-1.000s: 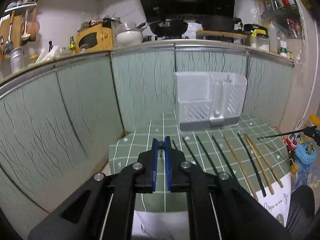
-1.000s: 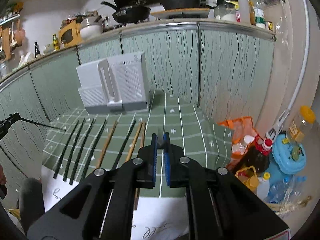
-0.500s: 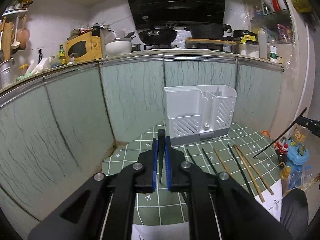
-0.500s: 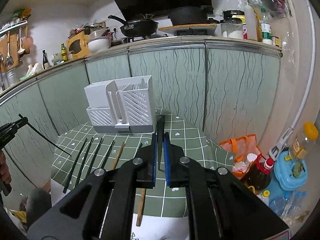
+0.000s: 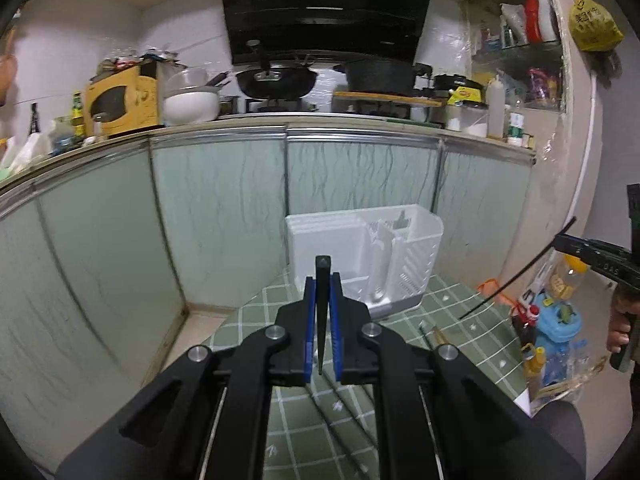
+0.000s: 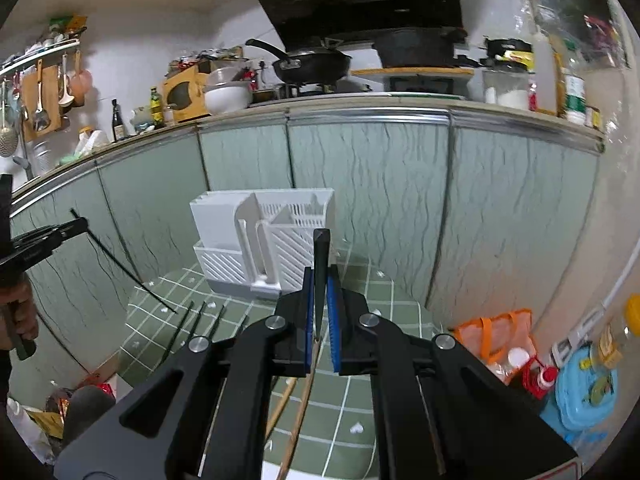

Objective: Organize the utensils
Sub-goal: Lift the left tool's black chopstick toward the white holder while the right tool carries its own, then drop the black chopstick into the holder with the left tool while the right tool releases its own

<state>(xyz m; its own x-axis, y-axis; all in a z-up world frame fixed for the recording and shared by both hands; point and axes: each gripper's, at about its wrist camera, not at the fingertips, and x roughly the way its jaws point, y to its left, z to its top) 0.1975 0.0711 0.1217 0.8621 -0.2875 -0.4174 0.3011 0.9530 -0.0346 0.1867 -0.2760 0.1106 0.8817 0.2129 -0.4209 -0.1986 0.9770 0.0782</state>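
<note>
- Holding a black chopstick (image 5: 322, 304) upright, left gripper (image 5: 322, 322) is clamped on it, above the green tiled bench (image 5: 452, 316).
- Right gripper (image 6: 320, 312) likewise pinches a second black chopstick (image 6: 321, 268), thick end up.
- White slotted plastic utensil caddy (image 6: 264, 240) stands at the bench's far edge against the cabinet doors, ahead of both grippers.
- Black chopsticks on the bench (image 6: 196, 324) lie side by side near the caddy; wooden chopsticks (image 6: 298, 408) lie under the right gripper.
</note>
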